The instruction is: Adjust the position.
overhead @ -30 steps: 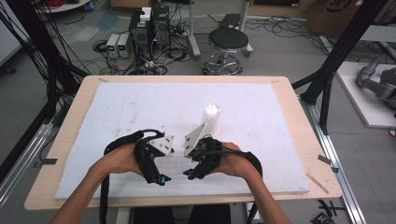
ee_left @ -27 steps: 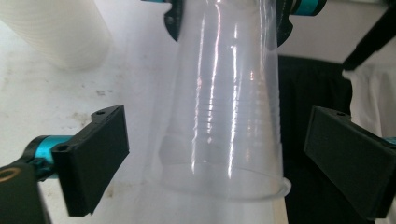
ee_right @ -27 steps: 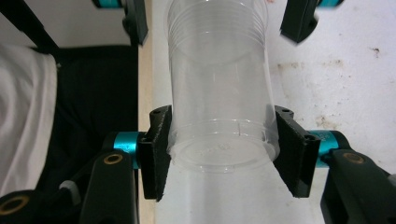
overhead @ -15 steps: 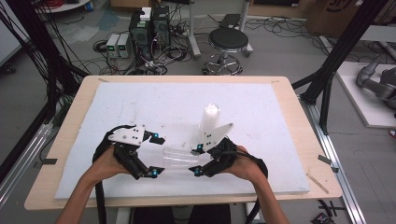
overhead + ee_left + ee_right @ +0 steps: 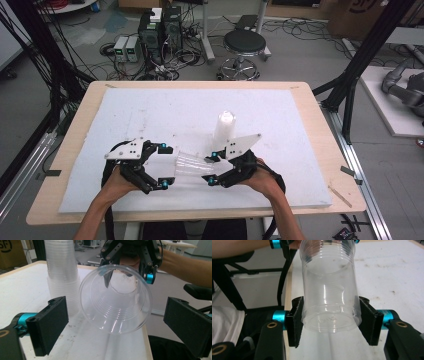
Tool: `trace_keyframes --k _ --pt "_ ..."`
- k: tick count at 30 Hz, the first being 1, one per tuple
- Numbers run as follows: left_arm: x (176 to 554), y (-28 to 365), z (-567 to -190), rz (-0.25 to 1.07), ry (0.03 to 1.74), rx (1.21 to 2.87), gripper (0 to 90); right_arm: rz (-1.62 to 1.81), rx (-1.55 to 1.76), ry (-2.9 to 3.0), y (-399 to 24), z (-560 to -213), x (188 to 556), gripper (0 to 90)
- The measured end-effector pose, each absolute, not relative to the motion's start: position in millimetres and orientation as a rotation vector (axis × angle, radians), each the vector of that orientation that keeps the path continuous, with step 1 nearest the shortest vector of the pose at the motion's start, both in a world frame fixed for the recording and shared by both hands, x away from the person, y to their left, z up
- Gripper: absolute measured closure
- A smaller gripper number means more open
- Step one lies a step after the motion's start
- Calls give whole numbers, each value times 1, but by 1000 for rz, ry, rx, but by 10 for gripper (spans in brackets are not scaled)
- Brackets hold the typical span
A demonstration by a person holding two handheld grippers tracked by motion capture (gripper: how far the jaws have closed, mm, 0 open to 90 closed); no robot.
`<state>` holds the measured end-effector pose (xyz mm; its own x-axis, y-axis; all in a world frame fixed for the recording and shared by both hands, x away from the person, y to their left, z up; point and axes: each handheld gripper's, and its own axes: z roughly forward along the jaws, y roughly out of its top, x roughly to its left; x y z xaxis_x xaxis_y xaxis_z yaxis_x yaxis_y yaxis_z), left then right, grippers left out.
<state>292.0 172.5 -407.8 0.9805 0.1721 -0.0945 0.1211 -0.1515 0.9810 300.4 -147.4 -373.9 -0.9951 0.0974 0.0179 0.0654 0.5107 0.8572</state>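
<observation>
A clear cup (image 5: 187, 165) is held on its side between the left gripper (image 5: 165, 165) and right gripper (image 5: 210, 167), near the table's (image 5: 75, 165) near edge. A stack of clear cups (image 5: 224, 129) is seen upright just beyond the right gripper.

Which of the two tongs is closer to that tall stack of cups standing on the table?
Right. The right tongs sit just in front of the stack of cups, clamping a single clear cup. The left tongs are open, farther off to the stack's left.
</observation>
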Motion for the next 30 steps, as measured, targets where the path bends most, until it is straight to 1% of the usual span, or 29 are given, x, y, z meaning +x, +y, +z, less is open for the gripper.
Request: trace_keyframes --k 12,30 --pt "292 165 -414 12 209 1670 58 1705 122 2609 -152 -377 300 435" --pt "294 142 -414 -35 183 1606 58 1781 93 2566 -155 -377 299 434"
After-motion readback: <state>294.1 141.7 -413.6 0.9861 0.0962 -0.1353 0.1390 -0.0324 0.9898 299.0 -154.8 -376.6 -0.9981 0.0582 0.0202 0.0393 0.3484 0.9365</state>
